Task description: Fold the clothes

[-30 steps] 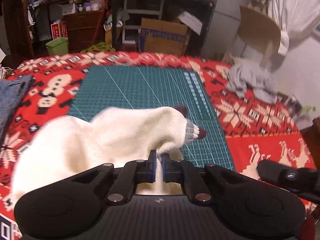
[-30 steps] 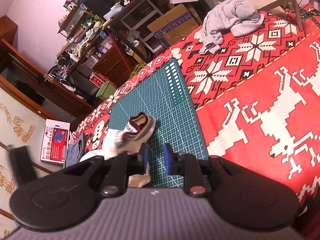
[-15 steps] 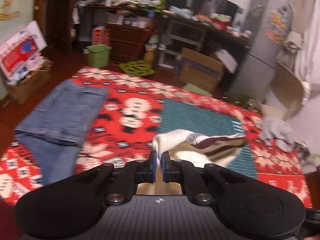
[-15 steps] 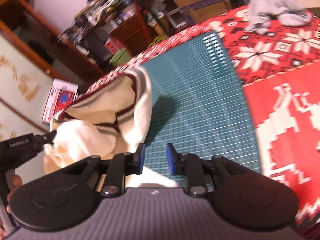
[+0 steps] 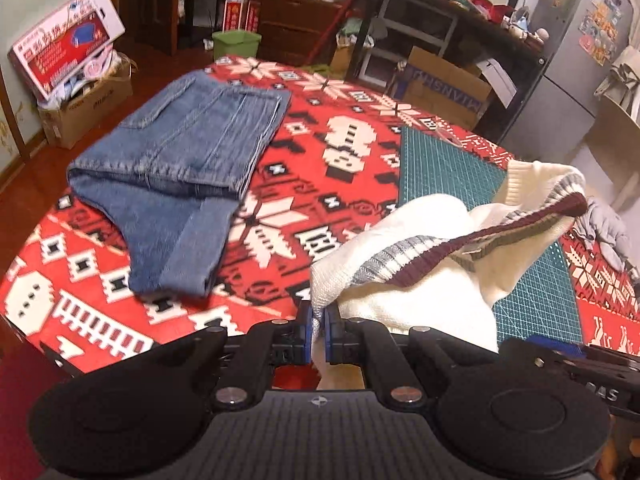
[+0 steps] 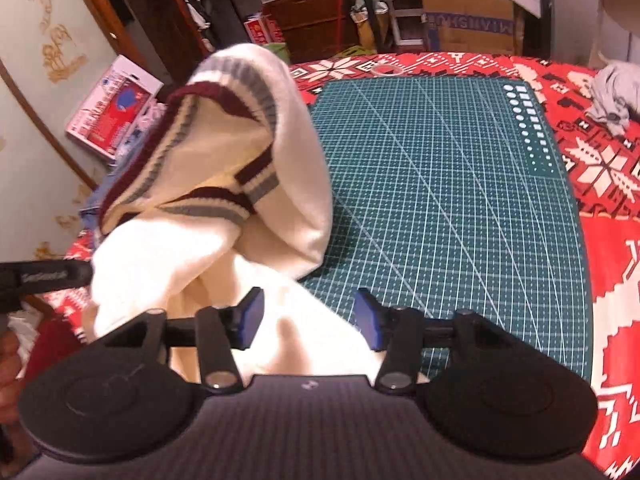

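My left hand-held gripper [image 5: 319, 330] is pinched tight on an edge of the cream sweater [image 5: 420, 264], blue pads pressed together with a fold of knit squeezed between them. The sweater hangs bunched off that grip, its maroon and grey striped ribbing [image 5: 460, 246] stretching to the right across my left view, and its lower folds trail down over the green cutting mat [image 5: 440, 168].

On my right, the right hand-held gripper [image 6: 310, 320] has its jaws opening, pads spread wide. Cream fabric lies in the gap between them, but neither pad presses on it, so nothing is held on this side. From this camera the sweater [image 6: 224, 184] rises in a heap on the left, striped neck band [image 6: 224, 104] at the top, one rounded fold drooping onto the near left corner of the mat [image 6: 460, 200].

The worktop is covered by a red patterned cloth [image 5: 304, 184] with snowflakes and white figures. Folded blue jeans [image 5: 180, 168] lie flat on it to the left, well apart from the sweater. A crumpled grey garment [image 6: 616, 96] sits at the far right on the cloth, beyond the mat.

At the left edge of my right view I can make out the black body of the other gripper [image 6: 40, 278], just beside the sweater.
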`<action>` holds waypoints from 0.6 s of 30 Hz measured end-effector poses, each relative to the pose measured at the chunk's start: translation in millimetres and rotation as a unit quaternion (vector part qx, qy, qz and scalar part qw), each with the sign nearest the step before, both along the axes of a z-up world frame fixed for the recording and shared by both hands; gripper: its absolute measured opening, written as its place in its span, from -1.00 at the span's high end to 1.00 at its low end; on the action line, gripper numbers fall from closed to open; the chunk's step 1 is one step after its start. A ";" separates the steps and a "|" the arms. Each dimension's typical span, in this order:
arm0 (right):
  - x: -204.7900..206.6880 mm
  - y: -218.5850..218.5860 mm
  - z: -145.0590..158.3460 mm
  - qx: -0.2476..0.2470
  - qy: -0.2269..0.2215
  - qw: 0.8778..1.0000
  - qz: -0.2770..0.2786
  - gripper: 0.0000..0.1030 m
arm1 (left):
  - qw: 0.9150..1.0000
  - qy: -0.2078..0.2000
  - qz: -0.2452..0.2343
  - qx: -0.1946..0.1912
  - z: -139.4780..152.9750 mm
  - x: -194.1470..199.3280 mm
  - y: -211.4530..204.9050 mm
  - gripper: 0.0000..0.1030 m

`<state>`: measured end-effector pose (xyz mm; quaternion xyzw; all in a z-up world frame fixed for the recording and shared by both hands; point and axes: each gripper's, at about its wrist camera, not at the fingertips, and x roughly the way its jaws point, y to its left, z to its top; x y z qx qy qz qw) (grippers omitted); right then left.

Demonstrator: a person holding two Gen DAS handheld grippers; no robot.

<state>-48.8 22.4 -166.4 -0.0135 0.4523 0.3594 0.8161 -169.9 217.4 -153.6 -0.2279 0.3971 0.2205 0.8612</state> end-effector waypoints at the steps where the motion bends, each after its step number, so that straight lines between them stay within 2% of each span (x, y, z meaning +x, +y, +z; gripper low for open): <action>1: 1.1 3.8 -0.7 0.005 0.002 1.000 -0.003 -0.21 | 1.000 0.001 0.000 -0.004 -2.3 -0.8 1.3 0.87; 7: 13.4 25.4 -4.6 0.016 -0.012 1.000 -0.019 -0.23 | 1.000 0.000 0.001 -0.014 -6.9 -1.7 4.8 0.87; 8: 16.4 28.5 -5.1 0.020 -0.011 1.000 -0.020 -0.11 | 1.000 -0.001 0.001 -0.011 -6.7 -1.7 4.2 0.87; 9: 19.4 30.8 -5.9 0.024 -0.008 0.999 -0.020 0.26 | 1.000 -0.001 -0.001 -0.008 -6.7 -1.6 3.6 0.87; 11: 26.1 34.0 -8.5 0.028 -0.001 0.999 -0.019 0.79 | 1.000 0.000 -0.006 0.001 -6.2 0.2 1.5 0.87; 13: 32.7 34.7 -9.9 0.029 -0.004 0.999 -0.026 0.86 | 1.000 0.001 -0.008 0.004 -6.5 3.0 1.2 0.87; 18: 43.7 10.4 5.1 0.072 0.004 0.995 -0.065 0.97 | 1.000 -0.006 -0.009 0.004 -0.9 15.4 2.0 0.89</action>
